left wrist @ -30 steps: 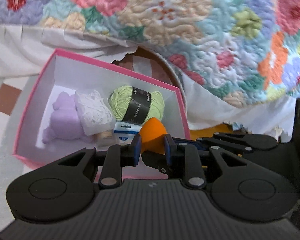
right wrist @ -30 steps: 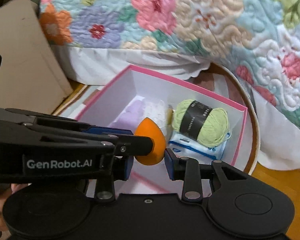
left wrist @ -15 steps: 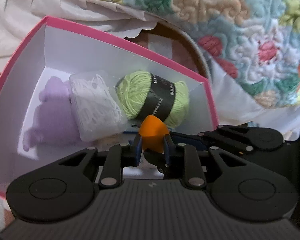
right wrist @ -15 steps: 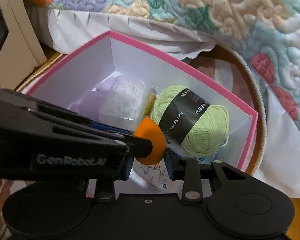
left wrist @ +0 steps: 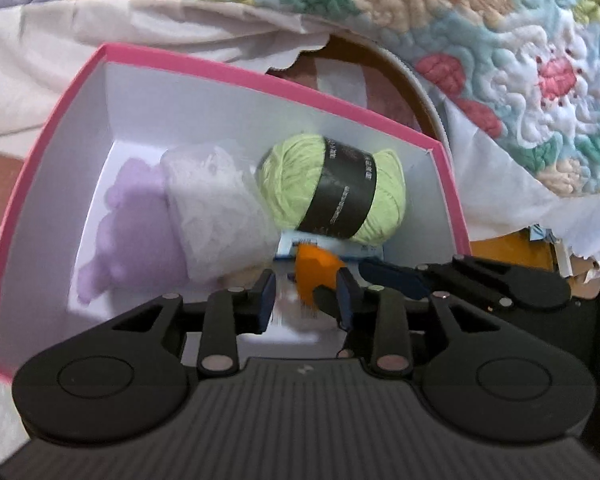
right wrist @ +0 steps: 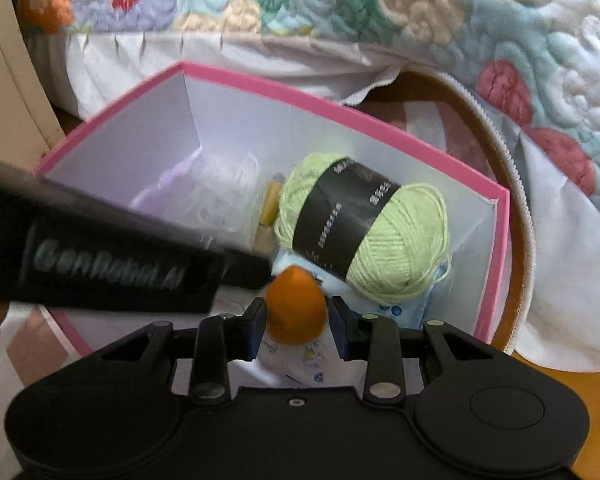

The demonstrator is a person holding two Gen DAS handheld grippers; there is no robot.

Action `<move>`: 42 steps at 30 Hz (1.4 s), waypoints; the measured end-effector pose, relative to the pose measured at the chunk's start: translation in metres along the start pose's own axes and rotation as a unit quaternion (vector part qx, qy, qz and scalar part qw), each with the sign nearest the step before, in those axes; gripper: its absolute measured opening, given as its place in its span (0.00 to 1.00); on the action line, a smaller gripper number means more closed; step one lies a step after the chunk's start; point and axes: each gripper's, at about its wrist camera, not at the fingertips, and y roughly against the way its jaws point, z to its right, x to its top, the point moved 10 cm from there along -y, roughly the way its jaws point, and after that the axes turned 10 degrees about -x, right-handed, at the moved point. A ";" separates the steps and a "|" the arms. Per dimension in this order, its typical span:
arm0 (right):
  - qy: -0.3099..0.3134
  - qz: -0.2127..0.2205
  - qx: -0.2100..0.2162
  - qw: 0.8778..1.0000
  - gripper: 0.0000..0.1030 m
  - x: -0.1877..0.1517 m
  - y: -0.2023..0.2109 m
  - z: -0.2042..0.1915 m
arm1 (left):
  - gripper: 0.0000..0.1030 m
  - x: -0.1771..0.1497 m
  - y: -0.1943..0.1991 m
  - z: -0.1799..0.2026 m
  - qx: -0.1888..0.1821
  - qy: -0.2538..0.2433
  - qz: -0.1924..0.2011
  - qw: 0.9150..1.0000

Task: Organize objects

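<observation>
**Sponge hand-over above box: placing step**

Item: orange egg-shaped sponge (right wrist: 295, 300), hanging low inside the pink box (left wrist: 260, 80), just above a blue-and-white packet (right wrist: 396, 308) and near the front of the green yarn (left wrist: 332, 184).

Right gripper (right wrist: 296, 314): closed on the sponge, one pad at each flank, pointed steeply down into the box.

Left gripper (left wrist: 305, 288): jaws just eased apart, sponge between them but no longer squeezed; clear gap at the left pad, far pad close to the sponge, contact there not readable. In the right wrist view, seen as a blurred black arm crossing from the left, tip just beside the sponge.

Box contents, left to right: purple soft piece (left wrist: 136, 232), white lace bundle (left wrist: 216, 216), yarn with black band. A yellowish item wedged between lace and yarn, too blurred to identify. Flowered quilt (left wrist: 500, 40) hanging behind the box.

Step in hand, judged: depositing the sponge with the goods already stowed; sponge passed to the right gripper alone.

Next move, judged: left gripper drawn back clear of the sponge and of the box wall; sponge lowered onto the packet or the bare floor in front of it, then released. Rounded shape likely to roll, so release low and against the yarn or packet for support.
</observation>
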 end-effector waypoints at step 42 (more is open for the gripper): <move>-0.116 0.088 0.014 0.989 0.69 -0.043 0.247 -0.060 | 0.45 -0.103 0.244 0.023 0.088 -0.088 0.025 0.992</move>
